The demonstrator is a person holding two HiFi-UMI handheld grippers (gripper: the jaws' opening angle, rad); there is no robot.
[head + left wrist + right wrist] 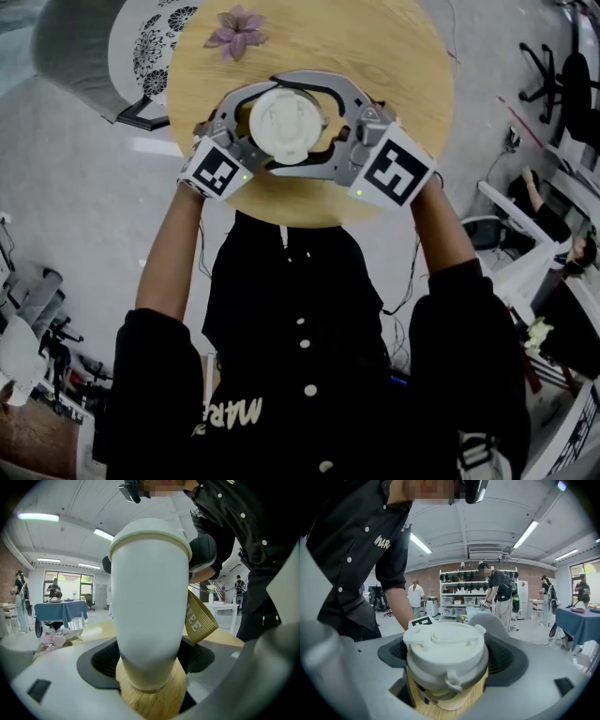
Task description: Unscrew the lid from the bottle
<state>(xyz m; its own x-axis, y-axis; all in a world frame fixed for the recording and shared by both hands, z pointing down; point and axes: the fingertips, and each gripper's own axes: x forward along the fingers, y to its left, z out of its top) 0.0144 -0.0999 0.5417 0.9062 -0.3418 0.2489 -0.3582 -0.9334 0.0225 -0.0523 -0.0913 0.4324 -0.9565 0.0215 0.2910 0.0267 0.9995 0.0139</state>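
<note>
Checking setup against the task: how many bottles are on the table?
1: the white bottle stands near the table's front edge; a purple flower lies beyond it. None appears hidden.

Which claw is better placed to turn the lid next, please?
The right. Its claw sits around the lid, pads seemingly against its sides, so it can twist. The left claw clamps the bottle lower down on its body, which suits holding it steady.
</note>
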